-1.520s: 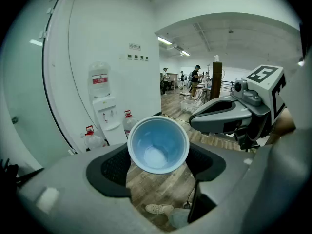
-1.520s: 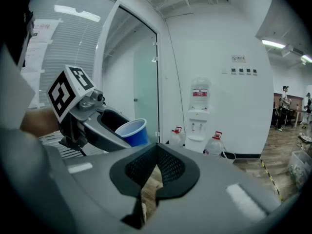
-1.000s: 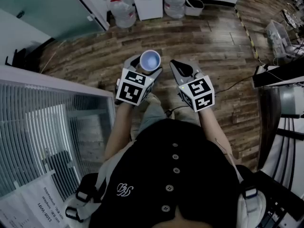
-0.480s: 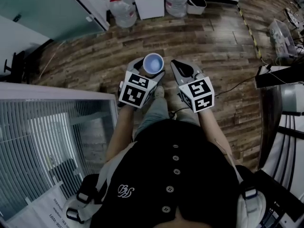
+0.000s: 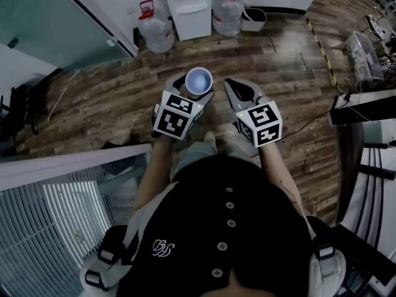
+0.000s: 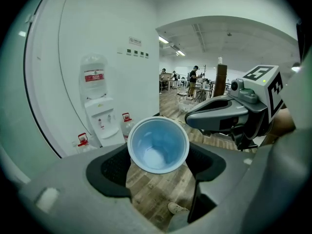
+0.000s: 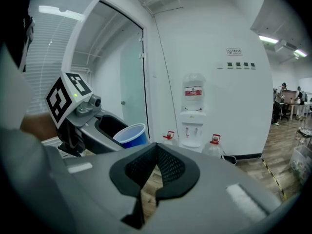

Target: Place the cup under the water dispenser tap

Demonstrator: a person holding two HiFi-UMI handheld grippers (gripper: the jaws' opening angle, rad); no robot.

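Fingers point(image 6: 111, 168) of the left gripper point(image 5: 195, 90) pinch the cup point(image 6: 158, 145) by its sides, holding it upright at waist height over the wooden floor point(image 5: 291, 54). The cup is blue inside and out with a thin white rim; it looks empty, though the pale patch at its bottom is hard to read. Fingers point(image 7: 171, 168) of the right gripper point(image 5: 237, 91) are pressed together with nothing between them. Ahead, well apart from the cup, a white water dispenser point(image 5: 189, 8) stands against the wall between two water jugs point(image 5: 154, 33).

Wall sign point(image 7: 234, 51) and bottle label point(image 7: 193, 91) unreadable.
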